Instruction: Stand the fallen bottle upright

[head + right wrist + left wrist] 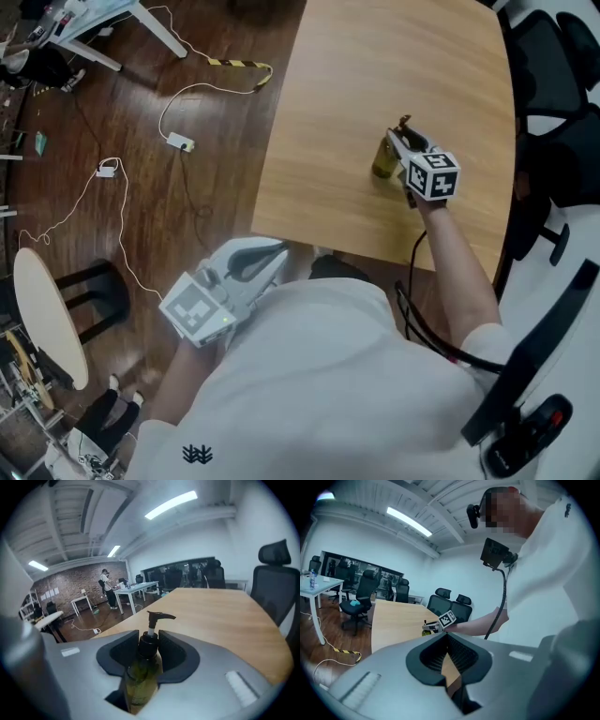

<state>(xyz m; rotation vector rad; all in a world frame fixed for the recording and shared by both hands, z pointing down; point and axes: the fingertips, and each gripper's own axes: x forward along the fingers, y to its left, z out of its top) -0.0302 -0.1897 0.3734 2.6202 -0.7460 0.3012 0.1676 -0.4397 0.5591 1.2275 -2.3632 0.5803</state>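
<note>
Looking down in the head view, the olive-green pump-top bottle (382, 159) stands about upright on the light wooden counter (375, 66), held by the right gripper (401, 142), while the left gripper (267, 267) hangs off the counter edge. In the left gripper view its fingers (465, 656) are together and empty. In the right gripper view the fingers clamp the bottle's neck, so probably only the release is left.

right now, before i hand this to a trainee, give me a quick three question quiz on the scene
1. True or false: the right gripper has its jaws shut on the neck of the bottle.
2. What is between the jaws of the left gripper? A) the bottle B) a cable C) nothing
3. What kind of top does the bottle have?

Key: 1 true; 2 C; 3 a black pump dispenser.
</note>
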